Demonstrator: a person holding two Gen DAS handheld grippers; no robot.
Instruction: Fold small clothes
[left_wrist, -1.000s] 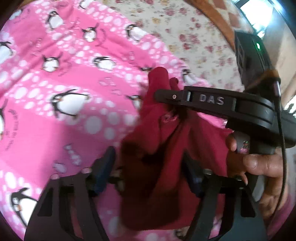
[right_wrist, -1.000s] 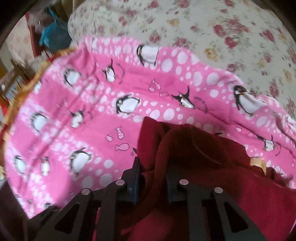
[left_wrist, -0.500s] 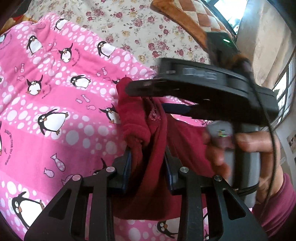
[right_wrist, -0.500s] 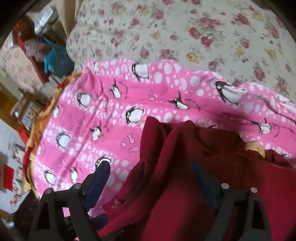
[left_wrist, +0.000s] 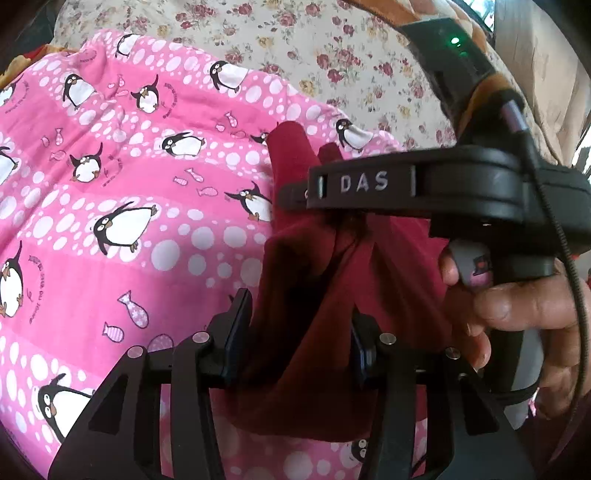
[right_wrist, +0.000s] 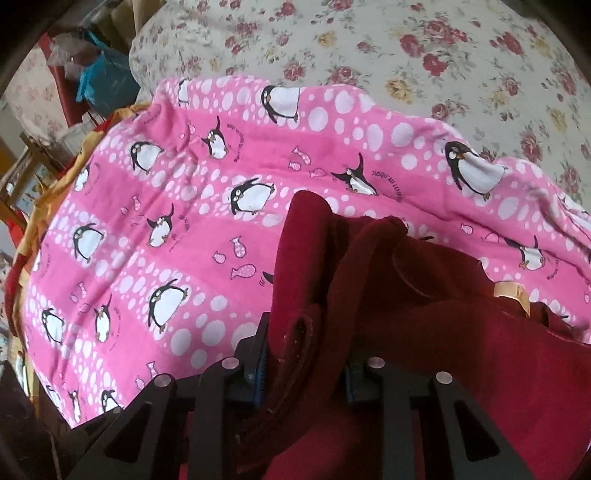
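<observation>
Maroon fleece, one small garment (left_wrist: 325, 280), hangs bunched between the two tongs above a pink penguin blanket (left_wrist: 122, 206), lifted clear so that, as I judge it, its edges can be lined up for a fold. The left gripper (left_wrist: 301, 328) has cloth running between its jaws, which stand fairly wide; whether they truly pinch it I cannot tell. The right gripper (right_wrist: 304, 354) is clenched on a thick hemmed edge of the garment, its jaws close on either side of the fabric. In the left view the right tool crosses the near right, held in one hand (left_wrist: 517, 314), and meets the garment from above. One tan label (right_wrist: 511, 293) shows on the garment's right side. Beyond the blanket lies one floral sheet (right_wrist: 424, 48), far and right.
</observation>
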